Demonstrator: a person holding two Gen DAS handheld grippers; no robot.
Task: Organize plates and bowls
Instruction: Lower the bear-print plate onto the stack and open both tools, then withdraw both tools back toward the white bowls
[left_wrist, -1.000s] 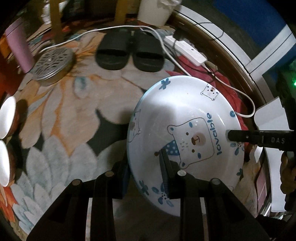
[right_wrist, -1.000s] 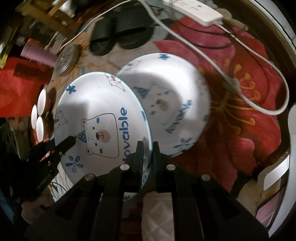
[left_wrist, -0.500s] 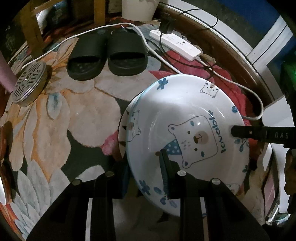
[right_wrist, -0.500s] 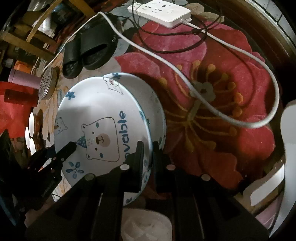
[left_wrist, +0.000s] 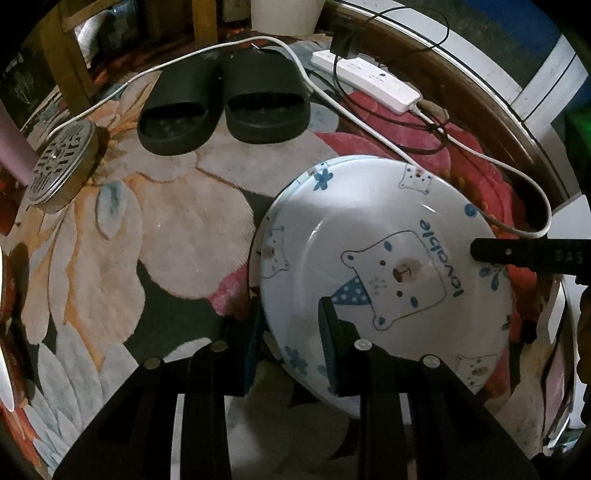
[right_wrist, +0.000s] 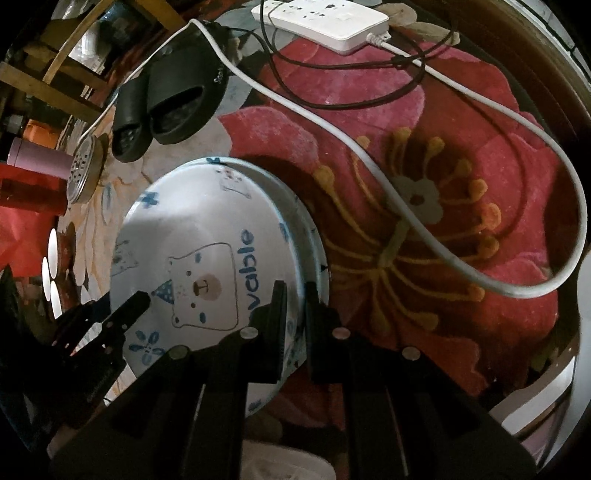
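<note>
Bear plate (left_wrist: 384, 254) above floral carpet (left_wrist: 177, 229), rim clamped by left gripper (left_wrist: 291, 332); slippers (left_wrist: 225, 103) behind. From right: plate (right_wrist: 199, 251) over second plate (right_wrist: 310, 236), rim pinched in right gripper (right_wrist: 295, 306), near power strip (right_wrist: 325, 18).

Both wrist cams close, facing opp. sides — share plate (left_wrist: 373, 236) (right_wrist: 207, 236).

Floor covered by a floral pile rug (left_wrist: 177, 229) in red, cream and grey; curved brown wooden rim (left_wrist: 491, 107) borders it; wooden furniture legs (left_wrist: 74, 62) stand beyond, dimly lit.
</note>
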